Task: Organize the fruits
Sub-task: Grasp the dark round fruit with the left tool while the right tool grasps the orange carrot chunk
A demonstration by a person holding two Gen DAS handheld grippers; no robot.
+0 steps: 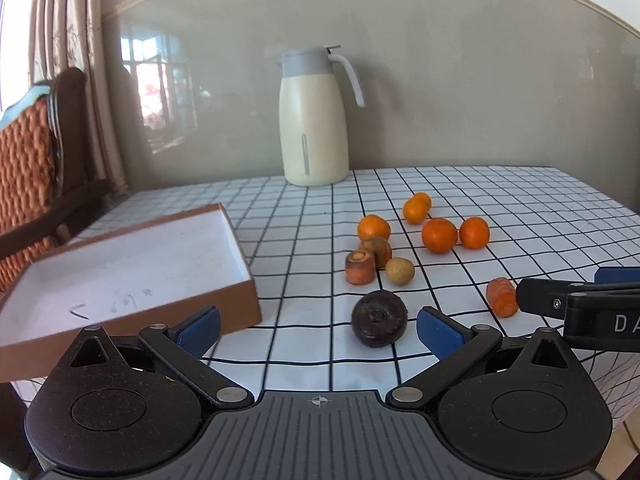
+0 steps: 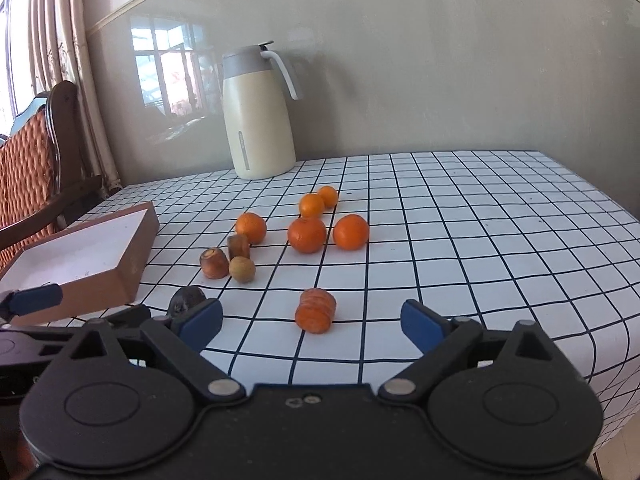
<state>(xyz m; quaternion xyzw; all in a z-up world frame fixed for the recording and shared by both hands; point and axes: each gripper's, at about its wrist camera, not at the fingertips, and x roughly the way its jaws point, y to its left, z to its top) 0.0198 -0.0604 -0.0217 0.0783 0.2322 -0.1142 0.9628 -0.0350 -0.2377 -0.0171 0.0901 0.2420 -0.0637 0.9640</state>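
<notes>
The left gripper (image 1: pixel 318 330) hung with its jaws spread wide. The right gripper (image 2: pixel 312 322) did likewise, just beside it.

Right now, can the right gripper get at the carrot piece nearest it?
Probably yes. The right gripper is open, and the carrot piece lies alone on the tablecloth right between its fingers, nothing in between.
</notes>
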